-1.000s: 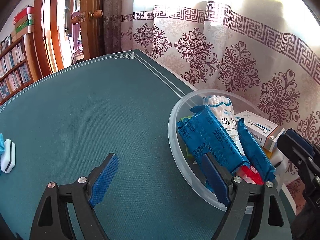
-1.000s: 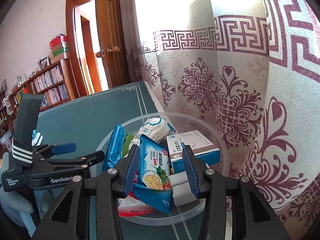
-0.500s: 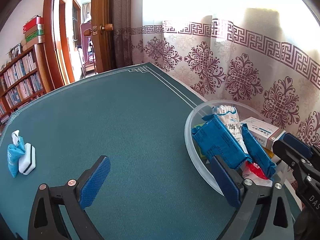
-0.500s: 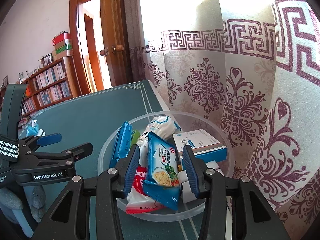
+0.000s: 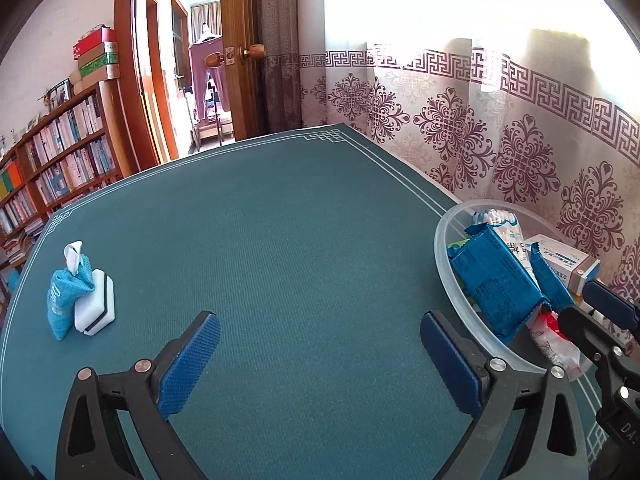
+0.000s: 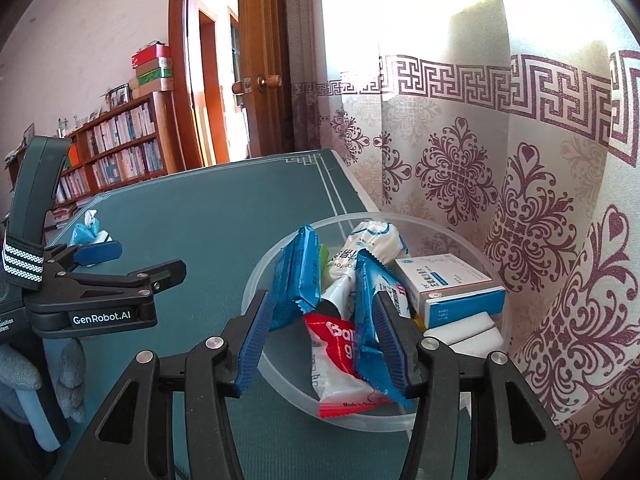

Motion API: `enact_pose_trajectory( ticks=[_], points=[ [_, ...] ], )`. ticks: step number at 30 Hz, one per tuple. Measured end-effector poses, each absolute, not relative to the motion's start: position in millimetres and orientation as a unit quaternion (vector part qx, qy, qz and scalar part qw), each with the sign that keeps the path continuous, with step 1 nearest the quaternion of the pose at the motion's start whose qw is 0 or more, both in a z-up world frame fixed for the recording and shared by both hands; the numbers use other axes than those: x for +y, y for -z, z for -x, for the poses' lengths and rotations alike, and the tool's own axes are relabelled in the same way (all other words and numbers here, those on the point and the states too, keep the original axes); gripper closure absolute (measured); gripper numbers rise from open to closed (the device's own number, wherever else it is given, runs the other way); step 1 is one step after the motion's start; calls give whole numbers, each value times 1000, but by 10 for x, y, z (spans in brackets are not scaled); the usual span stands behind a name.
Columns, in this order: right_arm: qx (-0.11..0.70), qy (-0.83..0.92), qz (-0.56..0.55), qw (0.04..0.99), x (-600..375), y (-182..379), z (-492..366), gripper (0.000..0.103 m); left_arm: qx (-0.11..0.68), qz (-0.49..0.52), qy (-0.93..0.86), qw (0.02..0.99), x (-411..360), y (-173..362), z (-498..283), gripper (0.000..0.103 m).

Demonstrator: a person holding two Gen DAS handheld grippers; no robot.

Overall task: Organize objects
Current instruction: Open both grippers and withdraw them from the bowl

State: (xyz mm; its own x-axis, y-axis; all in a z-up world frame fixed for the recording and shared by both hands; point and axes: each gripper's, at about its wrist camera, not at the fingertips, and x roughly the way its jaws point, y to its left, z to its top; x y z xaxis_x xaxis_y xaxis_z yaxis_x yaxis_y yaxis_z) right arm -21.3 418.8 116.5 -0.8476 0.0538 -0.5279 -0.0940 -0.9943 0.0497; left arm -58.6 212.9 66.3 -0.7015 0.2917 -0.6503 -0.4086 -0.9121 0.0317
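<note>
Right gripper (image 6: 324,340) jaws opening around a blue packet (image 6: 374,320) over the bowl (image 6: 256,280); left gripper (image 5: 320,364) spread, empty.

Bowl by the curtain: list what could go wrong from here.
1. The right gripper is opening over the bowl; the cracker packet leans on its right pad and may catch on it.
2. The red-and-white packet overhangs the near rim and may slide out.
3. The bowl sits near the table edge by the curtain; a nudge could tip it.
</note>
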Motion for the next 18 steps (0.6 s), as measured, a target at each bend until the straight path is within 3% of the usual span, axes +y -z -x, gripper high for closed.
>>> enact_pose_trajectory(
  ticks=[18],
  points=[
    [13, -948, 314, -58, 3487, -1012, 530, 41, 66, 342, -929, 127, 1418, -621, 758, 1]
  ],
)
